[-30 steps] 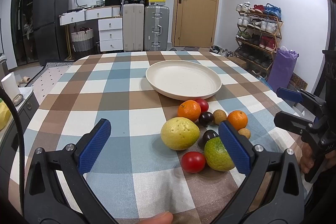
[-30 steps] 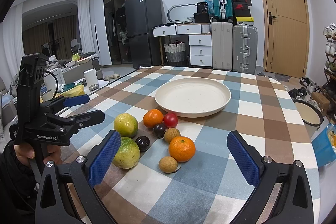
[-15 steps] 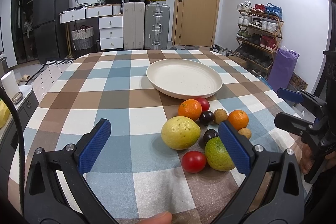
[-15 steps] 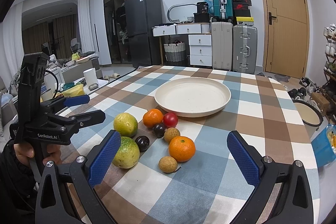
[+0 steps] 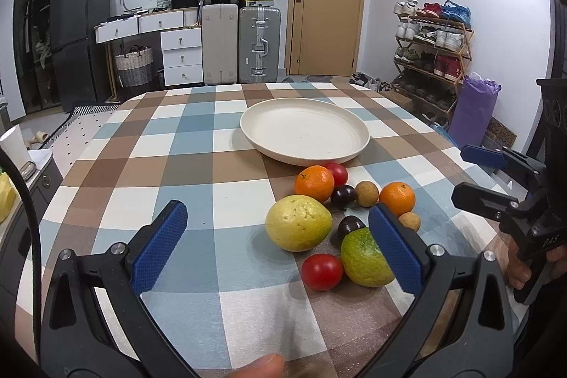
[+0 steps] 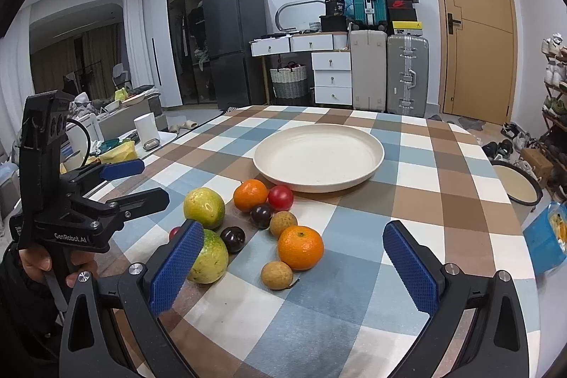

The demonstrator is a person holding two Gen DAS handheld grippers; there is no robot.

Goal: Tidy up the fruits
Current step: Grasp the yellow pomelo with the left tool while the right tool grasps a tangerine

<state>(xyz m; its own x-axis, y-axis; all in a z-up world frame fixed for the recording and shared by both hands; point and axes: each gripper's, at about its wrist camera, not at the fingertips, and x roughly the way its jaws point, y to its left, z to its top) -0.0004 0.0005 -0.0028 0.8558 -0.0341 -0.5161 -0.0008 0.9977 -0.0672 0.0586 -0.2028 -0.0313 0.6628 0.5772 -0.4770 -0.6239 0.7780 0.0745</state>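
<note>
A cream plate [image 5: 304,133] [image 6: 319,154] sits empty on the checked table. In front of it lies a cluster of fruit: a yellow-green guava [image 5: 298,227] [image 6: 204,208], a green guava [image 5: 365,257] [image 6: 209,255], two oranges [image 5: 314,183] [image 6: 300,247], tomatoes [image 5: 321,271] [image 6: 280,197], dark plums [image 5: 343,196] [image 6: 233,239] and brown longans [image 5: 367,193] [image 6: 277,275]. My left gripper [image 5: 280,247] is open and empty, just short of the fruit. My right gripper [image 6: 294,266] is open and empty over the near orange and longan.
The checked tablecloth [image 5: 198,144] covers a round table. Suitcases [image 5: 258,45], drawers and a door stand behind. A shoe rack [image 5: 432,59] is on the right, a basin [image 6: 517,188] on the floor beside the table.
Both grippers stay open and almost still; the left view has edged slightly toward the fruit.
</note>
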